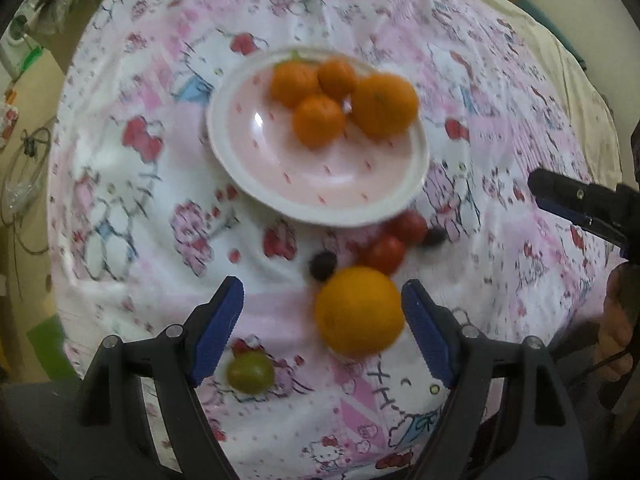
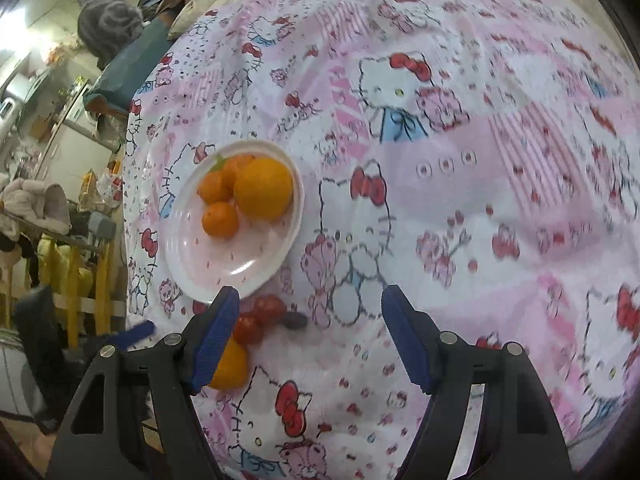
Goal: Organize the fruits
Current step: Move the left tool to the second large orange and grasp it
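The left gripper is held with its jaws spread wide above the cloth; a large orange is seen between the blue pads, close to the right one, with no grip shown. The right gripper is likewise held open, with nothing between its jaws. A patterned pink and white cloth is spread beneath everything. On it a pink plate is set, in which one big orange and three small tangerines are gathered. Just beside the plate's near rim, two red tomatoes and two dark berries are clustered. A green fruit is seen lying apart, near the left pad.
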Demonstrator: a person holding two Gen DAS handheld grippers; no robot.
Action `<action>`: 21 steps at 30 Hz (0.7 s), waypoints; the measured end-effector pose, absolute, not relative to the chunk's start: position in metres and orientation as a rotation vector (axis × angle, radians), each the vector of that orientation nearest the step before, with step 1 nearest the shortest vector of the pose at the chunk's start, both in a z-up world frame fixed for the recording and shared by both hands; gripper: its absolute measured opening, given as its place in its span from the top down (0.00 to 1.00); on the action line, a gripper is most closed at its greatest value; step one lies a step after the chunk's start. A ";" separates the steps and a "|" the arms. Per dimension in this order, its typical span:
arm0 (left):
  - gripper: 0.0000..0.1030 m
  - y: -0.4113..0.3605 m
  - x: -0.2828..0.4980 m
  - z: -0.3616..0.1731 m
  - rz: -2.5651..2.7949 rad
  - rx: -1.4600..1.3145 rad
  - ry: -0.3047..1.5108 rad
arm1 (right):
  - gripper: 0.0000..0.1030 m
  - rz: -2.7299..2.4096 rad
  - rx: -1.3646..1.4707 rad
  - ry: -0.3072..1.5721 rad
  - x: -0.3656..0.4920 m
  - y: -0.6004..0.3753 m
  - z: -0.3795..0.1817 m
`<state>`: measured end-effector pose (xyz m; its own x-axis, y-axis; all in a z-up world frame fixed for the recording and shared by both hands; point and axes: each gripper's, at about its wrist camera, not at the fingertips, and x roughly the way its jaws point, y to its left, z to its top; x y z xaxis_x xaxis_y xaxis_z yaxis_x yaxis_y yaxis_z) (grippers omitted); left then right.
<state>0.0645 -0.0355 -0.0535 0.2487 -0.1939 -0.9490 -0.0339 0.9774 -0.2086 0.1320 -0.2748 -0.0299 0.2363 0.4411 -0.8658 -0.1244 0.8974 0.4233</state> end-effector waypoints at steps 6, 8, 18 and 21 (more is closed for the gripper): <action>0.24 -0.048 0.064 -0.070 -0.115 -0.187 1.348 | 0.26 0.359 0.329 1.302 0.122 -0.281 -0.041; 0.24 -0.054 0.064 -0.076 -0.121 -0.170 1.364 | 0.26 0.351 0.332 1.302 0.122 -0.281 -0.042; 0.24 -0.065 0.065 -0.096 -0.153 -0.159 1.430 | 0.25 0.288 0.317 1.335 0.125 -0.283 -0.055; 0.25 -0.065 0.066 -0.096 -0.137 -0.141 1.409 | 0.25 0.291 0.317 1.344 0.125 -0.281 -0.058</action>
